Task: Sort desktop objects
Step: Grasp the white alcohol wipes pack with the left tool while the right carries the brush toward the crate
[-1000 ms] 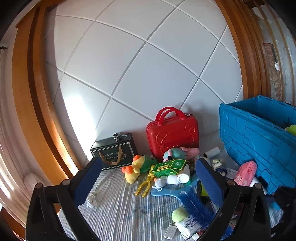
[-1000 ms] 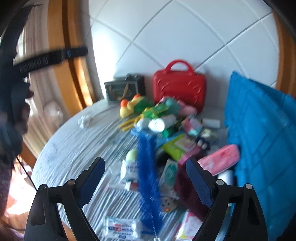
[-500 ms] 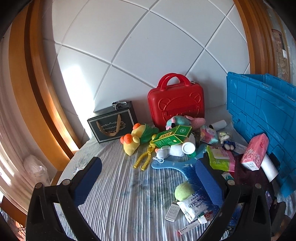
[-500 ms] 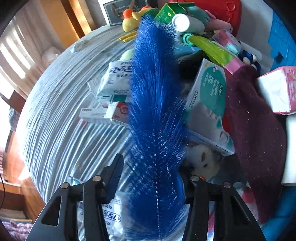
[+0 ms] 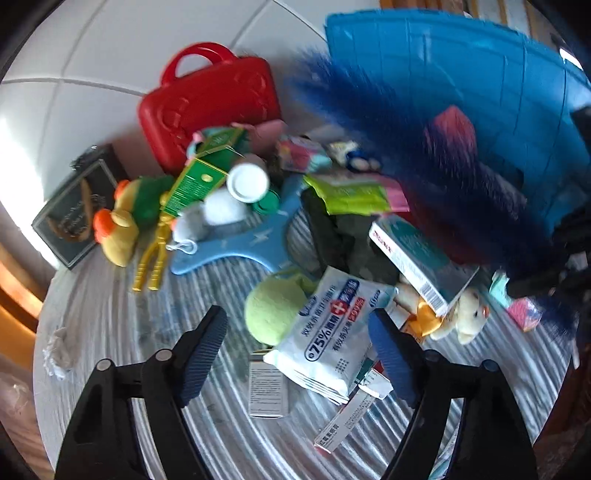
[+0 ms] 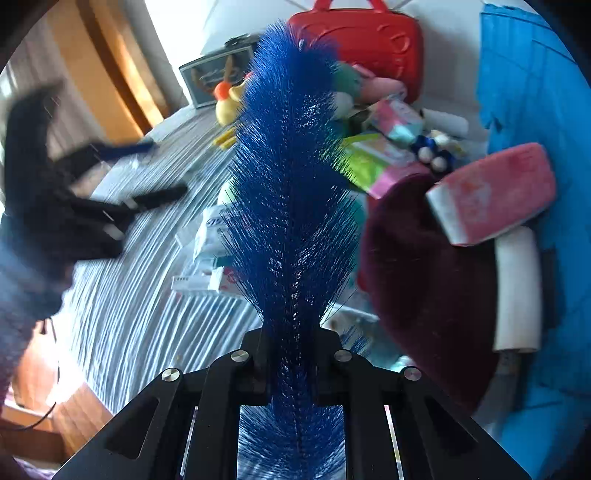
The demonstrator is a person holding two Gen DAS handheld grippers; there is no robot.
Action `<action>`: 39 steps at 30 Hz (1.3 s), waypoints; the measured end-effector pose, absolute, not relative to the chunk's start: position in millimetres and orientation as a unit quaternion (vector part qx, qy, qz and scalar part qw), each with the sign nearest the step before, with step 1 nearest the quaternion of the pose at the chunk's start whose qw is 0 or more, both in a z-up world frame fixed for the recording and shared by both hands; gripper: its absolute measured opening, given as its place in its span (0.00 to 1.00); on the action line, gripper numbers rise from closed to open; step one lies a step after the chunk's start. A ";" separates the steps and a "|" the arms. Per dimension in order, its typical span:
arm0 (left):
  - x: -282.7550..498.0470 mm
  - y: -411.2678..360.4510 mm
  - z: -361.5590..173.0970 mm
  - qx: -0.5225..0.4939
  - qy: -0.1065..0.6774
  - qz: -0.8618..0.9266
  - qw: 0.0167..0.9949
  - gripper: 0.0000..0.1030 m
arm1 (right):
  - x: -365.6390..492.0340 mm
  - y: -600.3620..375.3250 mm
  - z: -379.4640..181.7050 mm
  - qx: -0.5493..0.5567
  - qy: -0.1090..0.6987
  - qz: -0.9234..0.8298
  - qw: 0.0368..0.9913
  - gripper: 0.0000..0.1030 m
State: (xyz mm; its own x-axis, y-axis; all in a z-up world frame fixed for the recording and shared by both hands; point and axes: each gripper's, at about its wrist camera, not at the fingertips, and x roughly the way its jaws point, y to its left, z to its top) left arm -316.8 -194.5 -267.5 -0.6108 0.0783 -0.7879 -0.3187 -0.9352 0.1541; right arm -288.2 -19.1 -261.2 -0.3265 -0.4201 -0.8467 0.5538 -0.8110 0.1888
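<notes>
The right gripper (image 6: 291, 354) is pressed together on the blue bottle brush (image 6: 291, 184), pinching it low on the bristled stem, with more bristles showing below the jaws. The brush stands up from the jaws in front of the red carry case (image 6: 369, 33), raised above the clutter. It looks light, with soft, springy bristles around what appears to be a thin wire core; the bristles give under the pads, so I judge a grip through to the stem is safest, and the long free end may sway.

The left gripper (image 5: 295, 354) has just been closing but its jaws are spread, with nothing pinched. It hovers over the pack of wet wipes (image 5: 328, 339), which lies well in front of the red carry case, beside a green ball (image 5: 273, 310). The pack is soft, crinkly film, likely slippery; taking it across its narrow width seems best. "75%" is legible on it beside Chinese print too blurred to read. A barcode shows on the teal carton (image 5: 417, 258) nearby.
</notes>
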 end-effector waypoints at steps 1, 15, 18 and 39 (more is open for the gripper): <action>-320.7 -190.5 -279.1 -0.438 0.149 0.878 0.126 0.69 | -289.3 -15.0 -259.6 0.497 0.062 -0.813 0.296 0.13; -346.9 -168.7 -325.8 -0.457 0.201 0.841 0.211 0.64 | -301.5 -21.8 -248.1 0.492 0.024 -0.816 0.304 0.14; -345.9 -157.0 -327.1 -0.453 0.213 0.843 0.198 0.55 | -301.1 -29.5 -245.4 0.488 0.024 -0.818 0.304 0.14; -288.2 -119.3 -81.0 -0.242 0.147 0.935 0.213 0.42 | -254.2 9.0 -73.7 0.329 -0.042 -0.900 0.283 0.14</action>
